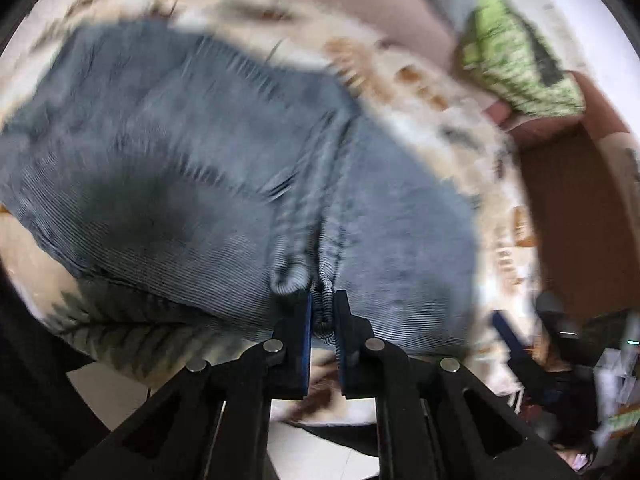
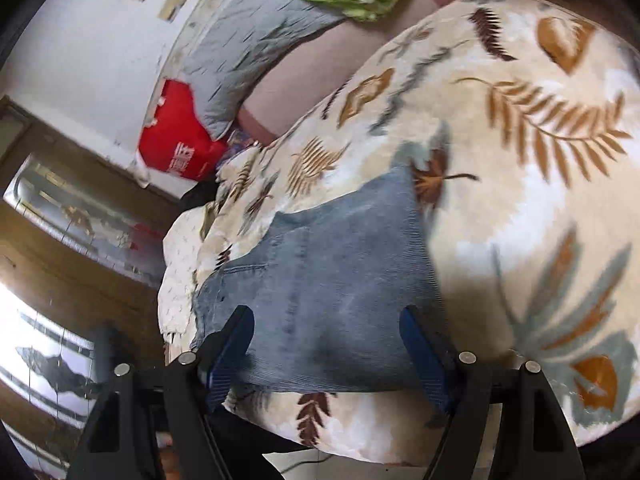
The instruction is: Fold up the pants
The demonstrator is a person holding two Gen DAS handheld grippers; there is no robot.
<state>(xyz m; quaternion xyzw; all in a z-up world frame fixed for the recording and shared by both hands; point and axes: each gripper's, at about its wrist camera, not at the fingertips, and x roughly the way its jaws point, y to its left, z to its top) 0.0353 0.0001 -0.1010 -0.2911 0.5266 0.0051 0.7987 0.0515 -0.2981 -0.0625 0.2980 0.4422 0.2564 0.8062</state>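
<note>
Grey-blue corduroy pants [image 1: 192, 168] lie spread on a leaf-patterned blanket [image 1: 432, 92]. My left gripper [image 1: 322, 308] is shut on a bunched fold of the pants at their near edge. In the right wrist view the pants [image 2: 336, 280] lie folded near the blanket's [image 2: 540, 208] front edge. My right gripper [image 2: 328, 344] is open, its blue-padded fingers [image 2: 424, 356] spread wide just above the near part of the pants, holding nothing. The right gripper [image 1: 532, 328] also shows blurred at the right of the left wrist view.
A green patterned cloth [image 1: 516, 56] and a grey quilt [image 2: 256, 44] lie at the back of the bed. A red bag [image 2: 176, 136] stands by the white wall. Wooden furniture [image 1: 576, 216] stands beside the bed. White floor tiles [image 1: 320, 452] show below.
</note>
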